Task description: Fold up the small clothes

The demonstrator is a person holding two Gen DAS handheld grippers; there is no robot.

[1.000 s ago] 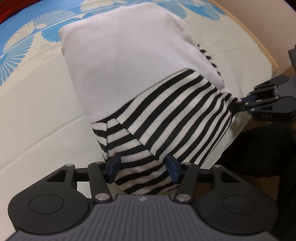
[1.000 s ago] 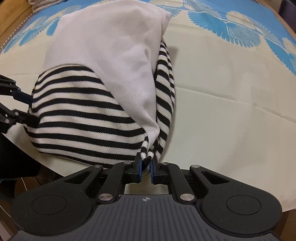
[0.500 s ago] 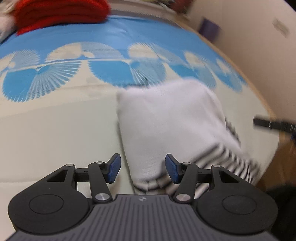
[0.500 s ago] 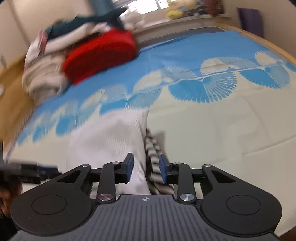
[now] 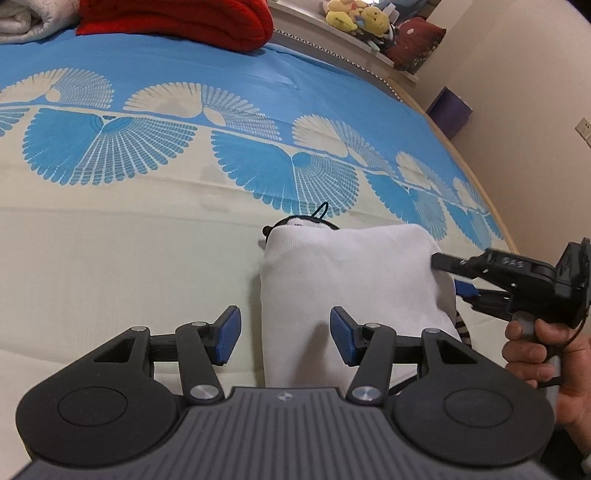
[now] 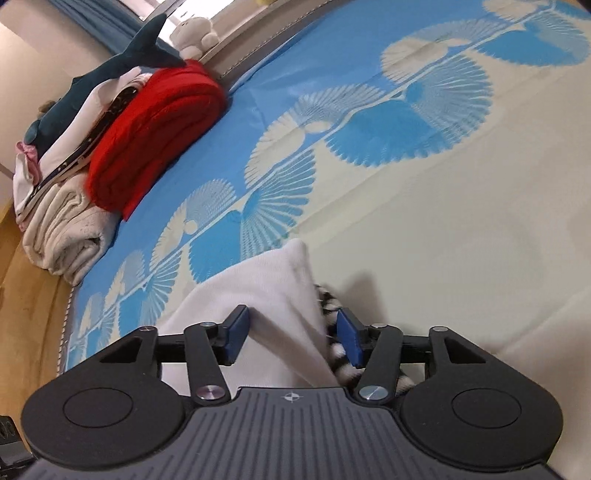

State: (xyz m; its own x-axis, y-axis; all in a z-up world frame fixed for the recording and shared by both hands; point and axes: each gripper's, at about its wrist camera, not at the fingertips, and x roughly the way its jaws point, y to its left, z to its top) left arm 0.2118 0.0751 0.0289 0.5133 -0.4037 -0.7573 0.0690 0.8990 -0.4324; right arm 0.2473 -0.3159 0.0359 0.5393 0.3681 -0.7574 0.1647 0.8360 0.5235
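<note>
A: Blue and cream cotton by the look of it: a bedsheet (image 5: 155, 229) printed with fan shapes, spread flat across the whole bed.

B: Seen. Wooden bed edge (image 6: 22, 295) curving along the left of the right wrist view. Next in size?

A: Red folded blanket (image 6: 155, 125) at the far end, resting on a cream folded blanket (image 6: 62, 229). On top, a blue plush shark (image 6: 110, 62) and a white plush toy (image 6: 194, 29) just behind it.

B: And along the ledge in the left wrist view, yellow plush toys (image 5: 354, 16), a dark red cushion (image 5: 415, 40), and lower by the wall a purple box (image 5: 448, 110).

A: Now the garment (image 5: 347, 280): folded, white face up, lying on the cream part of the sheet near the bed's near edge. Black-and-white striped layer peeking out at its right side and at the far end, with a thin black loop there, possibly a hanging tab; too small to be sure.

B: Left gripper (image 5: 284, 336)?

A: Released. Blue pads parted, straddling the near left corner of the garment, neither pad pressing on it.

B: Right gripper (image 6: 293, 338)?

A: Opening, pads off the cloth, with the white fold and striped edge lying between them. Also visible from the left camera, gripped by a bare hand (image 5: 543, 354) at the garment's right side.
</note>
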